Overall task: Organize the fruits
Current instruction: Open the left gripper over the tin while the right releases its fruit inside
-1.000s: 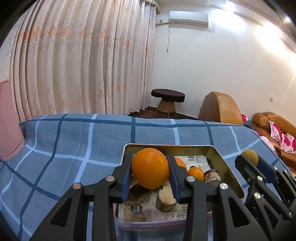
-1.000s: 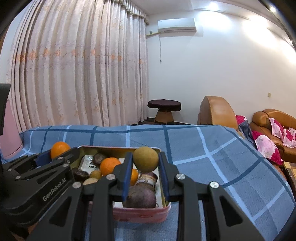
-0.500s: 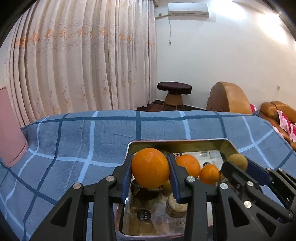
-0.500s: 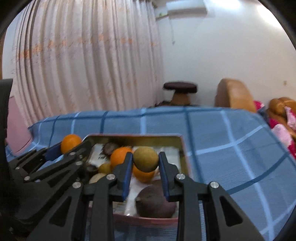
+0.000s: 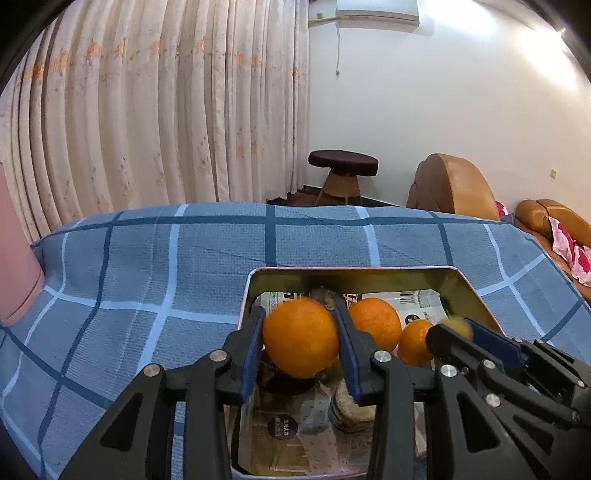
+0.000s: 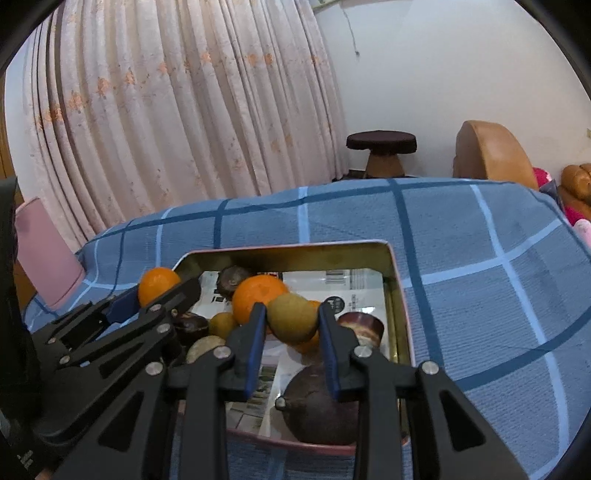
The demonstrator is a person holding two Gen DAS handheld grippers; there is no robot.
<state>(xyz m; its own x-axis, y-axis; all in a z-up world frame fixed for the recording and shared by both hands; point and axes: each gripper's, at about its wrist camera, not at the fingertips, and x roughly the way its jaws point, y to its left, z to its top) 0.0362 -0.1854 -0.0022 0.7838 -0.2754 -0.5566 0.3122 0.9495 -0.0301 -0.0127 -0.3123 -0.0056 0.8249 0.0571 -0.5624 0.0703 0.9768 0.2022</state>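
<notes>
Round orange fruit (image 5: 301, 338) sits between the left tool's (image 5: 300, 345) blue pads, above a rectangular metal tin (image 5: 354, 275). Round yellow-brown fruit (image 6: 291, 323) is clamped between the right tool's (image 6: 292, 334) pads. Inside the tin: two smaller oranges (image 5: 375, 323), a large dark purple fruit (image 6: 317, 406), several brownish fruits.

Pale floral curtains (image 5: 155, 110) cover the left wall, an AC unit (image 5: 376, 13) sits high on the white wall, with a dark round stool (image 5: 343, 166) and tan leather sofa (image 5: 454, 188) below.
</notes>
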